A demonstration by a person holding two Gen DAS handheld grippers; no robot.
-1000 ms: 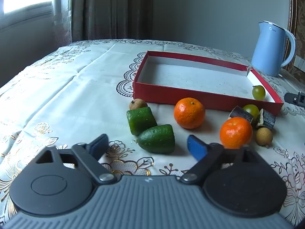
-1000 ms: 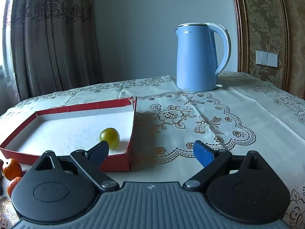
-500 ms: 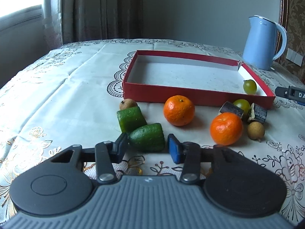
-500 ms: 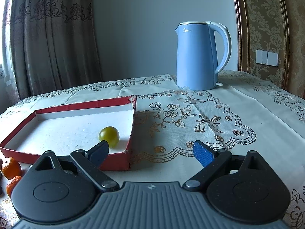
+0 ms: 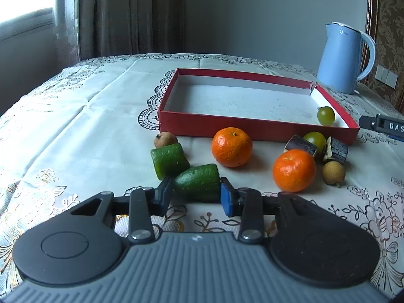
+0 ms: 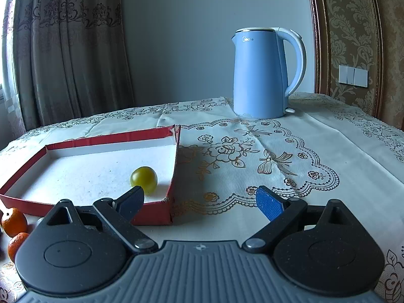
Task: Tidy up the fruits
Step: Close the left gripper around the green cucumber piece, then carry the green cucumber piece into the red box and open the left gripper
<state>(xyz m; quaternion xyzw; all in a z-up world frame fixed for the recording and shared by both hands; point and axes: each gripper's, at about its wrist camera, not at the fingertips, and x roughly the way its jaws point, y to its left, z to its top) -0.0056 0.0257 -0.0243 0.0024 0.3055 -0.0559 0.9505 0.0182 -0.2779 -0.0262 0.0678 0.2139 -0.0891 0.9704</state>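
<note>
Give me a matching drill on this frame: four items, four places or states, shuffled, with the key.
Items:
1. nearer green fruit piece
2. green grape
3. blue kettle
4. right gripper

Places or states:
A. inside the red box
B. open, nothing between its fingers
C. clamped by the left gripper, whose jaws have just been closing
D. upright on the tablecloth beyond the box

Pairs: 1-C, 2-A, 3-D, 4-B

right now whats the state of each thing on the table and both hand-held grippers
left hand-held gripper: jaws just closed in, pads against the green piece
green piece: lying on the cloth, clamped
second green piece: loose on the cloth
red box: open, one green grape inside
two oranges: outside the box
right hand-held gripper: open, holding nothing
kettle: upright, lid shut
</note>
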